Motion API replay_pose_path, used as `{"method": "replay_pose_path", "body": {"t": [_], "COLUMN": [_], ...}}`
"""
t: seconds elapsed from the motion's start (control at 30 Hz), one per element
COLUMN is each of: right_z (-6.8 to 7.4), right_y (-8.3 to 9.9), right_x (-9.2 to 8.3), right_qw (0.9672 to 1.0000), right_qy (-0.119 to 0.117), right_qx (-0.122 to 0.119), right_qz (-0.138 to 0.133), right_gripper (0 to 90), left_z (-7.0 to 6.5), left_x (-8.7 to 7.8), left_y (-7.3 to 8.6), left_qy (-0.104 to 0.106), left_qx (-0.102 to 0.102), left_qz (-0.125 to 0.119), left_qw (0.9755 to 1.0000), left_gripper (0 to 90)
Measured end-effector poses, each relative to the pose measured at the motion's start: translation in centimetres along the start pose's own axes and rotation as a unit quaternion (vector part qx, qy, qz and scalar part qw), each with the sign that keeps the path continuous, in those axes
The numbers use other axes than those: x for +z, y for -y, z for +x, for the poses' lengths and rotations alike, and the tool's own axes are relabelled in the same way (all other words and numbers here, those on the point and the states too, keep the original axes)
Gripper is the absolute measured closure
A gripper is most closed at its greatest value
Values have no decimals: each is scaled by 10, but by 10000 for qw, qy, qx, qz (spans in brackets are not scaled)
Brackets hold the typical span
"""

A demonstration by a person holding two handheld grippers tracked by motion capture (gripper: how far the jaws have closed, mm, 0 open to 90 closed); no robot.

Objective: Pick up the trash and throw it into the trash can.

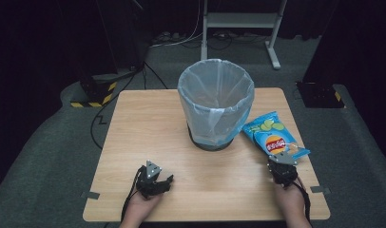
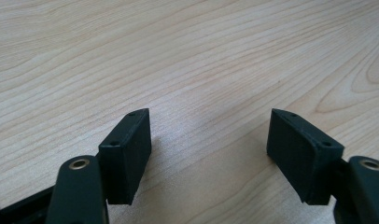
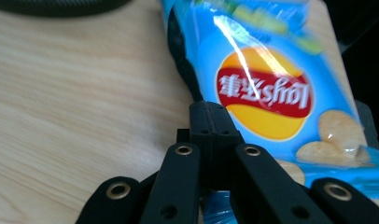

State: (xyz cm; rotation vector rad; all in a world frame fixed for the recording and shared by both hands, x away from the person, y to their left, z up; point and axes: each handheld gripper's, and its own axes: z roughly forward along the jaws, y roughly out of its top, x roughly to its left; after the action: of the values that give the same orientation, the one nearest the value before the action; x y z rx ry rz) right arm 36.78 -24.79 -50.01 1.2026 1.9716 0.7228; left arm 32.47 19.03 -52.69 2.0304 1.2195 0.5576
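A blue chip bag with a red and yellow logo lies at the table's right side, beside a bin. My right gripper is at the bag's near end. In the right gripper view its jaws are pressed together on the near edge of the chip bag, which looks slightly raised off the wood. My left gripper rests low over the front left of the table. It is open, with bare wood between its pads.
A waste bin lined with a clear plastic bag stands at the middle of the wooden table; its dark base is just beyond the right gripper. Dark floor, cables and stands surround the table.
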Motion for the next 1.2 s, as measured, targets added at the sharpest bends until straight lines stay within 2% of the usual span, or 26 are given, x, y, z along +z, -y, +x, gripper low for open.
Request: {"method": "replay_pose_path", "body": {"t": [0.03,0.07,0.2,0.4,0.43,0.47,0.5,0.6,0.63,0.67,0.83,0.9,1.0,1.03,1.07,1.17,1.2], "right_z": [-1,-1,-2,-2,-2,-3,-3,-7,-7,-11,-25,-27,-32,-32,-35,-37,-39], "right_y": [-3,-3,-11,-26,-26,-31,-32,-36,-36,-39,-45,-47,-54,-54,-58,-61,-65], "right_x": [-7,-7,-21,-38,-38,-43,-45,-52,-52,-56,-67,-69,-77,-77,-80,-83,-86], "right_qw": [9996,9996,9966,9921,9921,9905,9901,9863,9863,9838,9749,9742,9705,9705,9686,9676,9658], "right_qy": [-46,-46,-179,-252,-252,-264,-277,-319,-319,-331,-345,-337,-307,-307,-302,-266,-242], "right_qx": [156,156,479,651,651,687,695,863,863,965,1285,1297,1349,1349,1371,1372,1397], "right_qz": [-225,-225,-642,-1038,-1038,-1165,-1187,-1368,-1368,-1477,-1783,-1814,-1974,-1974,-2054,-2104,-2170], "right_gripper": [900,900,900,900,900,900,900,900,900,900,900,900,900,900,900,900,900], "left_z": [0,0,0,0,0,0,0,0,0,0,0,0,0,0,0,0,0], "left_x": [0,0,0,0,0,0,0,0,0,0,0,0,0,0,0,0,0], "left_y": [0,0,0,0,0,0,0,0,0,0,0,0,0,0,0,0,0], "left_qy": [1,1,3,8,8,9,10,9,10,11,13,15,15,15,14,13,12], "left_qx": [3,3,6,6,6,8,7,9,9,10,11,12,14,13,12,12,13], "left_qz": [2,2,1,-1,-1,-1,0,-1,-2,-1,-4,-1,-2,-2,-3,-3,-2], "left_qw": [10000,10000,10000,10000,10000,10000,10000,10000,10000,10000,10000,10000,10000,10000,10000,10000,10000], "left_gripper": [307,307,308,308,308,308,308,308,308,308,308,308,308,308,307,308,308]}}
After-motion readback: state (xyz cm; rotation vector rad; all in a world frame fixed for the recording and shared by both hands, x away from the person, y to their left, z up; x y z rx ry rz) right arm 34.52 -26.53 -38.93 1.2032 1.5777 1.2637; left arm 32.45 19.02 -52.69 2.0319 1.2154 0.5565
